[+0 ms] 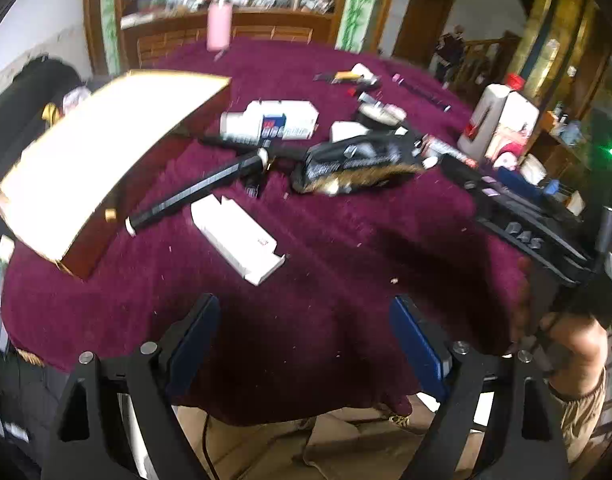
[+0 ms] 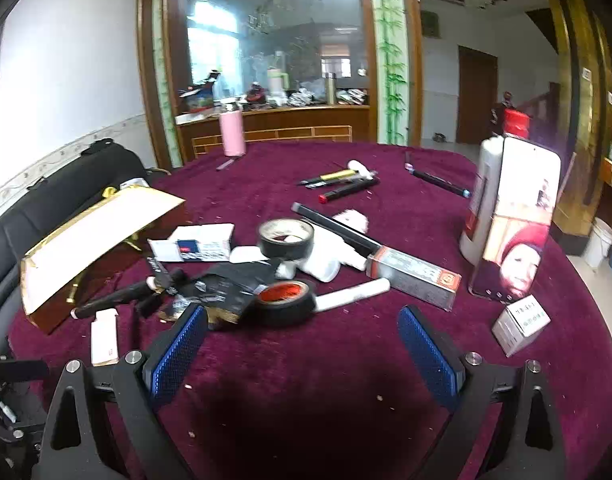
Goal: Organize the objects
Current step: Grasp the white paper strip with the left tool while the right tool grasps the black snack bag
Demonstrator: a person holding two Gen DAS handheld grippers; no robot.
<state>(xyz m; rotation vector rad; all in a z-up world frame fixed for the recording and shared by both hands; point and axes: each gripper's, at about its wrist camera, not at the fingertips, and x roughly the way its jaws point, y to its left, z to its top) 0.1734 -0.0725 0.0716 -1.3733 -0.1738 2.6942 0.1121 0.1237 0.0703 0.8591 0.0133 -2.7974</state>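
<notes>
Loose items lie across a table under a maroon cloth [image 2: 306, 400]. My right gripper [image 2: 303, 346] hovers open over bare cloth near the front edge, nothing between its blue pads [image 2: 177, 352]. Just beyond it lie a black tape roll with a red core [image 2: 285, 300], a second black tape roll [image 2: 285, 238], a white stick [image 2: 354, 290] and a grey carton with a red seal [image 2: 414, 276]. My left gripper [image 1: 306, 336] is open too, above the table's near edge. Ahead of it are a flat white box [image 1: 237, 236], a long black pen [image 1: 197, 192] and a black pouch [image 1: 354, 160].
An open gold-lined box [image 1: 105, 152] stands at the left. A tall white carton with a printed picture [image 2: 510, 220] and a small white box [image 2: 520, 322] stand at the right. Pens [image 2: 338, 184] and a pink bottle [image 2: 231, 134] lie farther back. A hand [image 1: 578, 344] holds black gear at the right.
</notes>
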